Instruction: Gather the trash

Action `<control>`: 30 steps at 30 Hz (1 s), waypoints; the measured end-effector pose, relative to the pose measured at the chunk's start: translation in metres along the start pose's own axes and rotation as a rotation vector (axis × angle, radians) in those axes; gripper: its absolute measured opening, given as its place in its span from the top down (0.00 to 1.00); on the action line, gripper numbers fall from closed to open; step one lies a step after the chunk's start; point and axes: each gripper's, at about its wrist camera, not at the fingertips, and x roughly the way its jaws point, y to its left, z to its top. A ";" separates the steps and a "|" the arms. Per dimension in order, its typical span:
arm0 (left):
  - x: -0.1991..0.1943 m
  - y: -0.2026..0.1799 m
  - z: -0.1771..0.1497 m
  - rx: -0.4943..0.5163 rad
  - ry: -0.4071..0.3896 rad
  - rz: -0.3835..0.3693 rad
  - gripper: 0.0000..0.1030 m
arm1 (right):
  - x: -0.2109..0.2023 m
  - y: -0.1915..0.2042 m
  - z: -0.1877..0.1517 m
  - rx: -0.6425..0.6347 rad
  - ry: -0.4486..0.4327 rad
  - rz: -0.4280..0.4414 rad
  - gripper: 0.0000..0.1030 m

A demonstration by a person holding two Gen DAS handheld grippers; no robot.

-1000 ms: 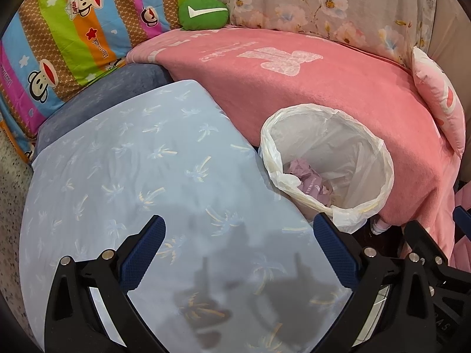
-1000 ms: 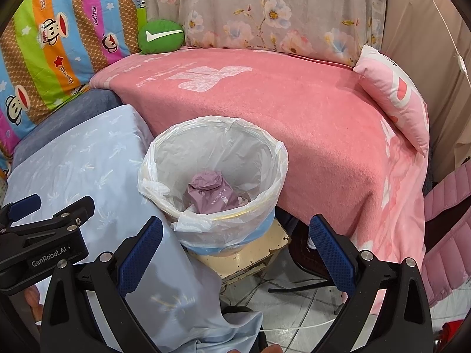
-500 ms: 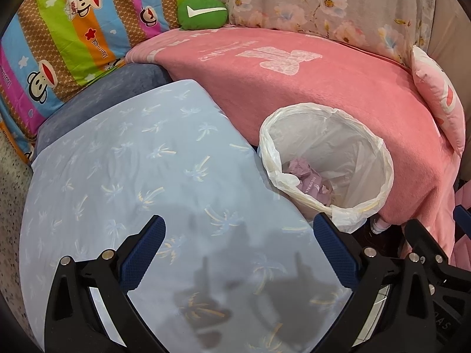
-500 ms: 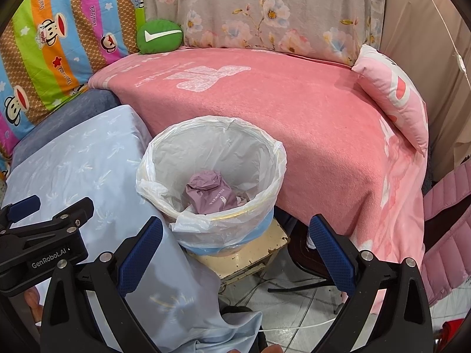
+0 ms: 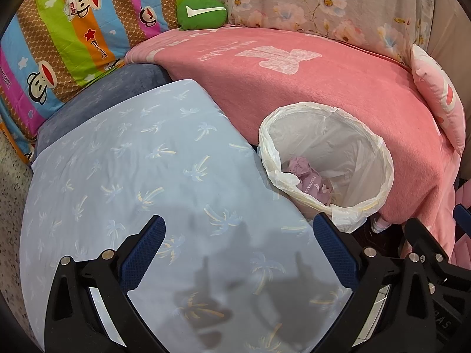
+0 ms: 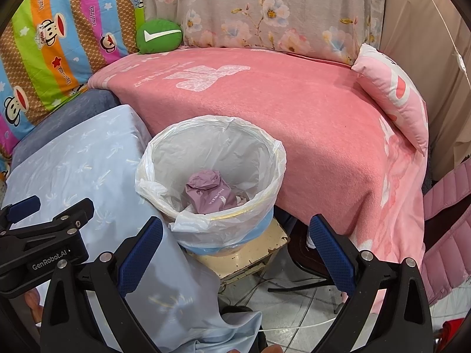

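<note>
On the left of the left wrist view lies a blue sheet (image 5: 132,176) with little palm trees on it. No trash shows on it. In the middle and right sits the bin (image 5: 379,153), lined with a white bag. Down inside it is a crumpled purple wrapper (image 5: 306,182) with some small bits beside it. The pink blanket (image 5: 294,88) behind the bin looks bare too, so the job seems nearly done or done. I cannot see any more trash to pick up in either view.

The left claw (image 5: 237,248) hangs low in the frame over the blue sheet, just left of the bin. Its two blue tips are spread wide and hold nothing.

In the right wrist view, the left claw's black body shows at the lower left. The bin (image 6: 273,158) sits in the middle, on a small cream stool (image 6: 259,253), with the wrapper (image 6: 210,191) at its bottom. The right claw (image 6: 235,244) hangs at the bottom of the frame, pointing at the bin's near side. Its tips are spread wide too, and empty.
</note>
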 end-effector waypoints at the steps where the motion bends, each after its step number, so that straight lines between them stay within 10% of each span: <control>1: 0.000 0.000 0.000 0.000 0.000 0.001 0.07 | 0.000 0.000 0.000 -0.001 -0.001 0.000 0.06; 30: 0.000 0.001 0.000 -0.005 -0.001 0.007 0.07 | 0.001 0.000 0.000 -0.002 0.002 -0.004 0.06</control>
